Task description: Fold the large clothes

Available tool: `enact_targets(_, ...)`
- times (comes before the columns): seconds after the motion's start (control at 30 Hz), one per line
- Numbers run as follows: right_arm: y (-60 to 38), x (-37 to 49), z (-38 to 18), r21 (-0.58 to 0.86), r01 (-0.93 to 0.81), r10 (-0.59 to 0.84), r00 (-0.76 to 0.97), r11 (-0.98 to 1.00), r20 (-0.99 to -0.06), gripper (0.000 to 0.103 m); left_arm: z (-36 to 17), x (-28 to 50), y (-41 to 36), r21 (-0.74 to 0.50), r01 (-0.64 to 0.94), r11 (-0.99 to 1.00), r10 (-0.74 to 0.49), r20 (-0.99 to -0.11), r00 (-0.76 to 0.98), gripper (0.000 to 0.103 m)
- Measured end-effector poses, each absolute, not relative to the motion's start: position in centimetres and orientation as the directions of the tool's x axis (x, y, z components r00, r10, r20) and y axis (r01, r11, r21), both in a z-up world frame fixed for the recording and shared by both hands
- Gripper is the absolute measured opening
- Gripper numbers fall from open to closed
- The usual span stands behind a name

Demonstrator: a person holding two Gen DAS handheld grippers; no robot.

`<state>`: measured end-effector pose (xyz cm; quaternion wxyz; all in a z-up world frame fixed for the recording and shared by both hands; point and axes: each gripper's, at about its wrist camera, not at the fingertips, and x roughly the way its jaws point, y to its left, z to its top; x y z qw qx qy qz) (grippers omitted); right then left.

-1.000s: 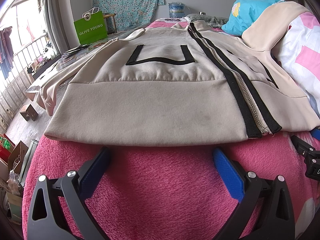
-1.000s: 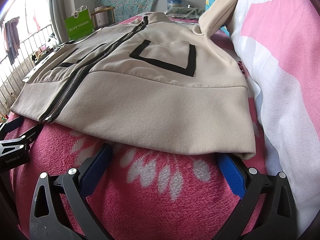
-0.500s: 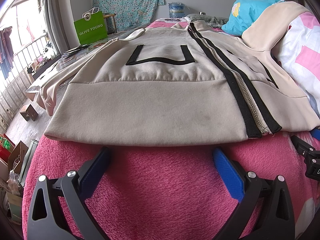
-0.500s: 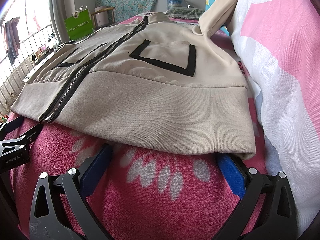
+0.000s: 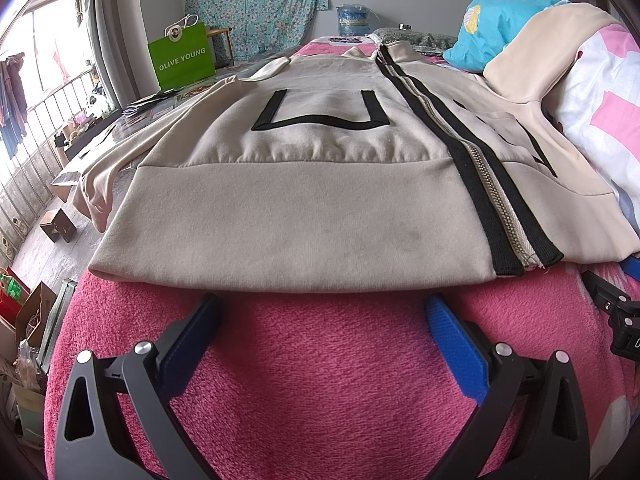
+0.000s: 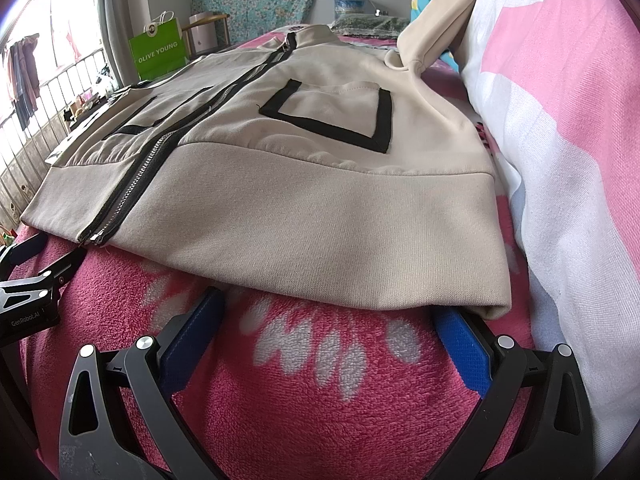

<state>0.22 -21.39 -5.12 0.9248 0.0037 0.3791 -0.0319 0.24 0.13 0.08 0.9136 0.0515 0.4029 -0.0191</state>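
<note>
A beige zip-up jacket (image 5: 304,200) with black trim and black-outlined pockets lies flat, front up, on a pink fleece blanket (image 5: 320,380). Its hem faces me. My left gripper (image 5: 320,312) stands open just short of the hem's left half, the blue fingertips at the hem's edge. My right gripper (image 6: 328,312) is open too, at the hem's right half of the same jacket (image 6: 304,184), fingertips tucked just under the hem. One sleeve (image 6: 432,32) lies up over the bedding at the right. The other sleeve (image 5: 104,184) hangs off the bed's left edge.
A pink-and-white duvet (image 6: 560,160) is heaped along the right side. A turquoise pillow (image 5: 500,24) lies at the far right. A green paper bag (image 5: 182,60) stands at the far left near a window railing. Boxes and bags (image 5: 24,320) sit on the floor, left.
</note>
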Motion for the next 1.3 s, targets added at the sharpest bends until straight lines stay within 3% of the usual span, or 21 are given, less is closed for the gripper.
enact_targets(1.3,-21.26,0.22,-5.07,-0.017,0.062,-0.056,0.712,0.998,-0.700,0.098,0.01,0.16,0.20,0.074,0.077,0.994,0.002,-0.736,0.677,0.099)
